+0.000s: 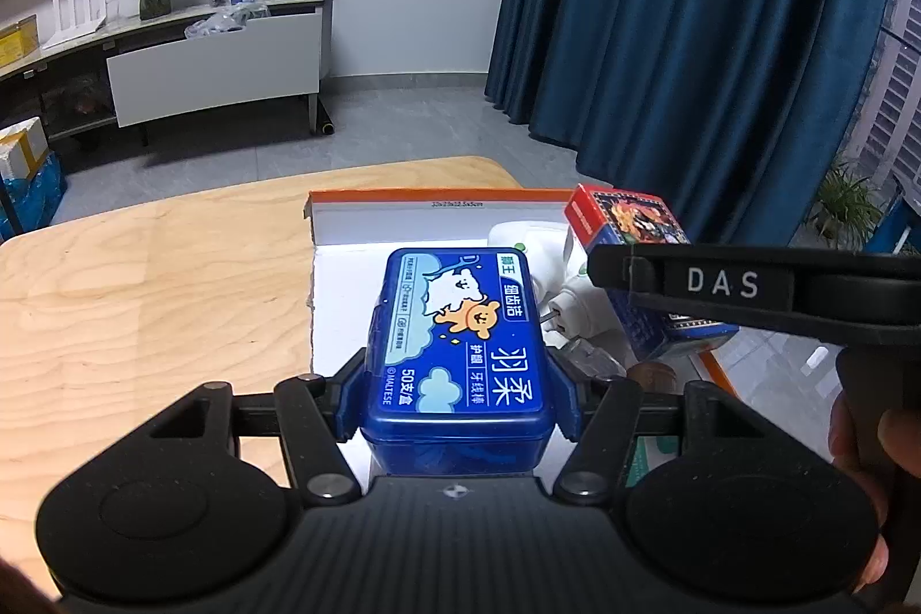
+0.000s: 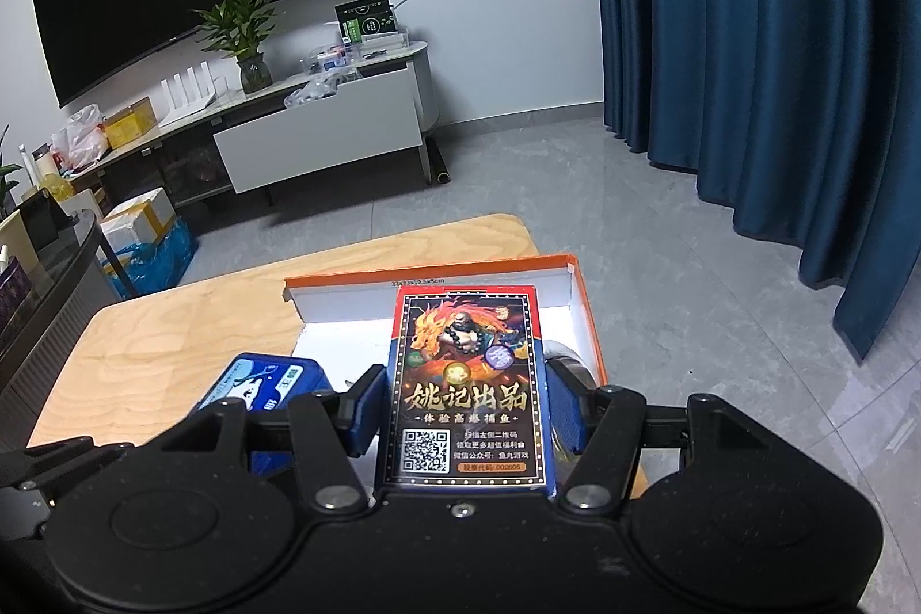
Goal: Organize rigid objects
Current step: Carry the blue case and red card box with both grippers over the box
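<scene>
My left gripper (image 1: 457, 401) is shut on a blue dental floss box (image 1: 460, 332), held above the white inside of an orange-rimmed shallow box (image 1: 403, 197). My right gripper (image 2: 466, 410) is shut on a playing card box (image 2: 466, 384) with a dragon picture, held over the same orange-rimmed box (image 2: 587, 315). The card box (image 1: 633, 222) and the right gripper's body (image 1: 748, 292) show at the right of the left wrist view. The floss box (image 2: 259, 378) shows at the left of the right wrist view.
A white plug adapter (image 1: 552, 280) and a clear object lie in the orange-rimmed box on a wooden table (image 1: 144, 280). A blue curtain (image 1: 691, 38) hangs at the right. A TV cabinet (image 2: 316, 136) with a plant stands behind.
</scene>
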Motion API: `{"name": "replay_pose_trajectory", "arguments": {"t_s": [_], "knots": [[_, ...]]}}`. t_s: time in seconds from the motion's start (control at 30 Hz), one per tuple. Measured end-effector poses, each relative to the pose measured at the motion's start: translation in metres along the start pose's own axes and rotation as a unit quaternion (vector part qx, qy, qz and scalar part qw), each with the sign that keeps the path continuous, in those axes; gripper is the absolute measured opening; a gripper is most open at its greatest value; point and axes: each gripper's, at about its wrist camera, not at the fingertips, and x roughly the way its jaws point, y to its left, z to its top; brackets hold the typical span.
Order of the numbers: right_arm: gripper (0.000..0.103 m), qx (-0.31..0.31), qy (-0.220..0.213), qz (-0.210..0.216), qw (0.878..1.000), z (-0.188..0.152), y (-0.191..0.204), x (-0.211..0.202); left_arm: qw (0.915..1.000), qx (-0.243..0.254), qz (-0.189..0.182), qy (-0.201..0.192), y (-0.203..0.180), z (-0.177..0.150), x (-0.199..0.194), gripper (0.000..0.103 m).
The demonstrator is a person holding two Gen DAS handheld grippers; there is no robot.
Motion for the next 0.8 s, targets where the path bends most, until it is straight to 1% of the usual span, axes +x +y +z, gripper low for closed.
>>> {"name": "replay_pose_trajectory", "arguments": {"t_s": [0.8], "knots": [[0.071, -0.019, 0.028, -0.001, 0.999, 0.005, 0.004, 0.016, 0.9996, 0.001, -0.015, 0.023, 0.004, 0.005, 0.011, 0.062]]}}
